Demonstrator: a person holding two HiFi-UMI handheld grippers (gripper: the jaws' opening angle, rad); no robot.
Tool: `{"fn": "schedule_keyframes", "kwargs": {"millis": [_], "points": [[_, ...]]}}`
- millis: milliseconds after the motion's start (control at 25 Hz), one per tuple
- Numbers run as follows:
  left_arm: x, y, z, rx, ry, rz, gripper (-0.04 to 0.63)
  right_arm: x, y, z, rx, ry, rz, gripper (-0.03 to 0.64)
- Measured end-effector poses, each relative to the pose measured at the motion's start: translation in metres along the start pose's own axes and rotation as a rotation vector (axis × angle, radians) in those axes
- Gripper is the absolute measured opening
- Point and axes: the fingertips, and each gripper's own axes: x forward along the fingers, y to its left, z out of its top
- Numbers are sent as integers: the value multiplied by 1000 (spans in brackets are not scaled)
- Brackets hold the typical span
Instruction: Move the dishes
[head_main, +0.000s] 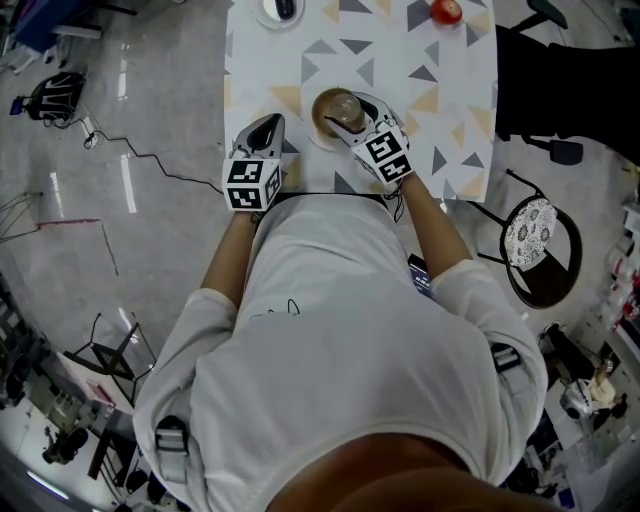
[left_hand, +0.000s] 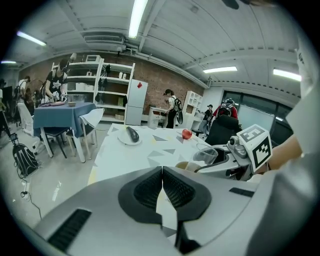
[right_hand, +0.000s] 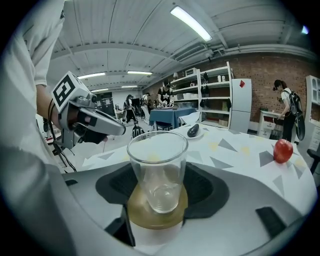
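Note:
A clear empty glass (head_main: 338, 112) (right_hand: 157, 165) stands on a brown saucer (head_main: 320, 138) (right_hand: 156, 214) near the front edge of the patterned table (head_main: 400, 60). My right gripper (head_main: 350, 102) (right_hand: 157, 187) reaches in from the right, its two dark pads (right_hand: 114, 186) pressed to the glass's sides, shut on it. My left gripper (head_main: 268, 122) (left_hand: 161, 175) hovers at the table's front left edge, shut with nothing between its pads. The glass (left_hand: 206, 155) and the right gripper also show in the left gripper view.
A white plate (head_main: 268, 14) (left_hand: 125, 140) with a dark long object lies at the table's far left. A red apple (head_main: 446, 11) (right_hand: 283, 150) sits far right. A black chair (head_main: 560, 80) and a round stool (head_main: 540, 250) stand right of the table.

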Motion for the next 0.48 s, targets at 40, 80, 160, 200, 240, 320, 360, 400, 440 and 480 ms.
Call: {"fn": "schedule_keyframes", "kwargs": {"millis": [40, 80, 160, 200, 240, 320, 360, 400, 440, 480], "points": [[0, 0, 0, 0, 0, -1, 21, 0, 0, 0, 1, 0, -1, 278], [1, 0, 0, 0, 0, -2, 21, 0, 0, 0, 0, 0, -3, 278], [2, 0, -1, 1, 0, -3, 21, 1, 0, 1, 2, 0, -3, 276], [2, -1, 0, 3, 0, -5, 21, 1, 0, 1, 2, 1, -5, 276], [3, -2, 0, 5, 1, -6, 21, 1, -1, 0, 0, 1, -9, 276], [3, -5, 0, 10, 1, -11, 21, 0, -3, -2, -4, 6, -16, 275], [4, -6, 1, 12, 1, -13, 21, 0, -3, -2, -4, 7, -17, 275], [4, -7, 1, 14, 1, -15, 21, -1, -3, -1, -4, 4, -16, 275], [4, -8, 2, 16, 1, -15, 21, -2, -2, 0, -2, -2, -15, 275], [4, -8, 2, 16, 0, -15, 21, -4, -1, 3, 3, -9, -13, 275]]}}
